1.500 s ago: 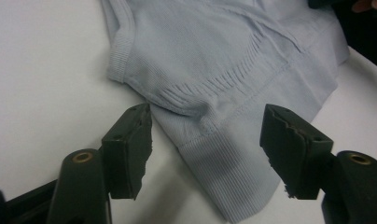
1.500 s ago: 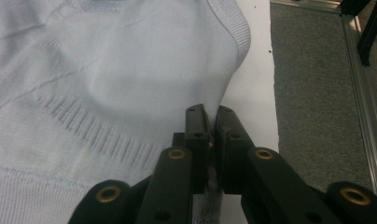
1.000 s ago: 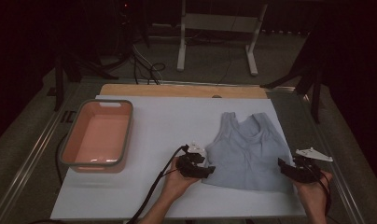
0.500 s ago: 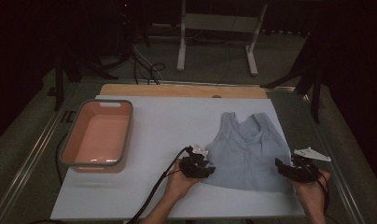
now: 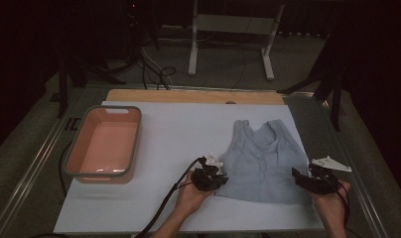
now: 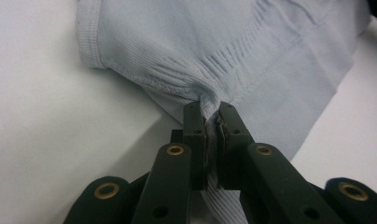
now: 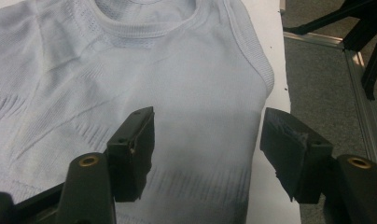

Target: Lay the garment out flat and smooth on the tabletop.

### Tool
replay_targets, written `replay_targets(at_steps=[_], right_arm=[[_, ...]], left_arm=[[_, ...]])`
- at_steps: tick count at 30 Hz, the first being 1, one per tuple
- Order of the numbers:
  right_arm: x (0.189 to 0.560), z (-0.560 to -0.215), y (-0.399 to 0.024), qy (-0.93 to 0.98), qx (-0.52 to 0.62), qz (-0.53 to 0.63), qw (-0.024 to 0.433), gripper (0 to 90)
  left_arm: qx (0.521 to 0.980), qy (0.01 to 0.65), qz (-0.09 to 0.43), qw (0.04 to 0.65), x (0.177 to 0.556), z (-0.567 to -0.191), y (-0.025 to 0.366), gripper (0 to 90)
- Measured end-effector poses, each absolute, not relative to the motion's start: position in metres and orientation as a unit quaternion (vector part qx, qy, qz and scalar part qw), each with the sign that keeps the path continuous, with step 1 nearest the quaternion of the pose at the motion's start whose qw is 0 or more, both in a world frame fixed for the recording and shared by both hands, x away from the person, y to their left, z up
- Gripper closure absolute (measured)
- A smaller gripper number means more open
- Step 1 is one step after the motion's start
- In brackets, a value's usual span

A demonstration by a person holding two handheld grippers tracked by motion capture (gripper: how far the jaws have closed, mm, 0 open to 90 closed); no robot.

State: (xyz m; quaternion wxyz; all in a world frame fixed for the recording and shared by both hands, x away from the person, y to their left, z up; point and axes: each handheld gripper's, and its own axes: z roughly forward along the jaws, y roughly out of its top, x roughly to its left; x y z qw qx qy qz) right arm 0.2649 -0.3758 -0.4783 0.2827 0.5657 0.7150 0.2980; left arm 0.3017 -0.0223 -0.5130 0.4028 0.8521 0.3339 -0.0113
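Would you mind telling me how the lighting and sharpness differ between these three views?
High view: dim, the room around the table nearly black. Left gripper view: bright; the pinched top crisp at the pads, the left gripper arms soft near the lens. Right gripper view: a shadow under the open right gripper.

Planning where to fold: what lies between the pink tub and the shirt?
Bare white tabletop between the tub and the shirt, in the high view.

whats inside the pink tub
The tub holds nothing that the high view shows: just its bare pink floor. Its near wall covers a thin strip of the floor along that side.
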Motion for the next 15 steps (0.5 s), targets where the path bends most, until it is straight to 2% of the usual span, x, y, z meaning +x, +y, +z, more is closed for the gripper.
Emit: replay_targets(at_steps=[15], right_arm=[[0.265, -0.478, -0.372, 0.72, 0.558, 0.301, 0.282, 34.7]], left_arm=[[0.847, 0.33, -0.013, 0.416, 0.286, -0.51, -0.011, 85.2]])
